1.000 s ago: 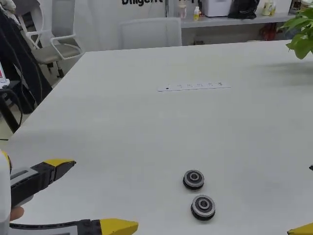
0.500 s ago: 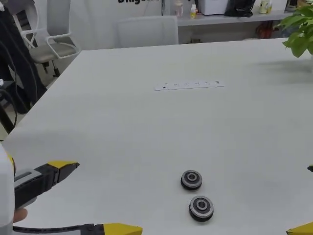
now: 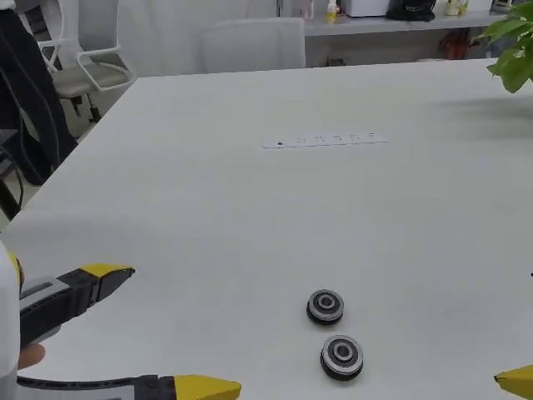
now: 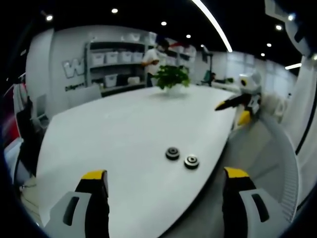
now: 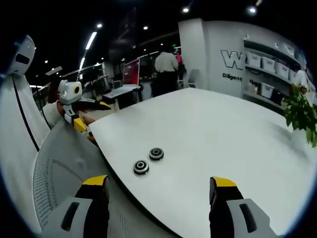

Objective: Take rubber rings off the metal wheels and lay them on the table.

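While far wheel (image 3: 325, 307) and near wheel (image 3: 342, 356) sit on table (image 3: 250, 208) | left gripper (image 4: 164, 173) agape | right gripper (image 5: 159, 180) agape

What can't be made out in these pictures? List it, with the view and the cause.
Rubber rings on the near wheel and far wheel: too small in all three views to tell ring from metal.
Right gripper: cut off by the head view's lower right corner; one yellow tip shows there.
Marks on the table strip: too small to read in the head view.
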A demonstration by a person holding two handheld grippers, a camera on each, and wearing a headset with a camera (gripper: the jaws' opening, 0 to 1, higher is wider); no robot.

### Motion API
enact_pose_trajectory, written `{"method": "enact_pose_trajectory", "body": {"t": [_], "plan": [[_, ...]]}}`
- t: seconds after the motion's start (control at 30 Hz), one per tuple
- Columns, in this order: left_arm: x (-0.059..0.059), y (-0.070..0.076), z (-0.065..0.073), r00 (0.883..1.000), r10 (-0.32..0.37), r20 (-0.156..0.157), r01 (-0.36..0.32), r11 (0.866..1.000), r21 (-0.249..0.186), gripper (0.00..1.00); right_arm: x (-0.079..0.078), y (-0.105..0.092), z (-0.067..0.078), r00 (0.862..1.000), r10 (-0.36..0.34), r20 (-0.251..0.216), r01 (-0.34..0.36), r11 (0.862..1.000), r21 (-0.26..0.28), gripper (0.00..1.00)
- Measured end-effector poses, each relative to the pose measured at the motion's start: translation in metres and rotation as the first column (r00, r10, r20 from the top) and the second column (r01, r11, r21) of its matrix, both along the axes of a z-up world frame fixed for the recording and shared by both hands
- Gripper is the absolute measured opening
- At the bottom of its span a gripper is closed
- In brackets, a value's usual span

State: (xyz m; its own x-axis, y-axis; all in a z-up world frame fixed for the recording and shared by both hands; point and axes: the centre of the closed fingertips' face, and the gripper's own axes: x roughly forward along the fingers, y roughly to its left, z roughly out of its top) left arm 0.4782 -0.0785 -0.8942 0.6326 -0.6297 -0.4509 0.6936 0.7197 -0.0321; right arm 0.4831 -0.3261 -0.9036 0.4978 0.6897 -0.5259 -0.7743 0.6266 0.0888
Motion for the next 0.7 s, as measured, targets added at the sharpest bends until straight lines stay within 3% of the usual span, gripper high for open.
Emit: {"method": "enact_pose_trajectory", "body": {"t": [0.1,0.27,0.43,0.7], "plan": [[-0.002,-0.001,-0.005,1.000,-0.022,-0.019,0.022,1.000,0.019,0.95,0.004,0.000,0.002,1.000,0.001,0.006,-0.001,1.000,0.008,0.82],[-0.002,-0.004,-0.007,0.999,-0.041,-0.024,0.042,0.999,0.028,0.95,0.014,0.005,0.009,1.000,0.006,0.023,-0.007,1.000,0.025,0.82],[0.001,-0.006,-0.003,0.998,-0.057,-0.004,0.057,0.998,0.035,0.95,0.025,0.016,0.022,0.998,0.045,0.046,-0.047,0.998,0.039,0.78],[0.018,-0.007,0.013,0.997,-0.071,0.037,0.069,0.996,0.058,0.97,0.045,0.027,0.038,0.992,0.091,0.088,-0.093,0.995,0.025,0.78]]}}
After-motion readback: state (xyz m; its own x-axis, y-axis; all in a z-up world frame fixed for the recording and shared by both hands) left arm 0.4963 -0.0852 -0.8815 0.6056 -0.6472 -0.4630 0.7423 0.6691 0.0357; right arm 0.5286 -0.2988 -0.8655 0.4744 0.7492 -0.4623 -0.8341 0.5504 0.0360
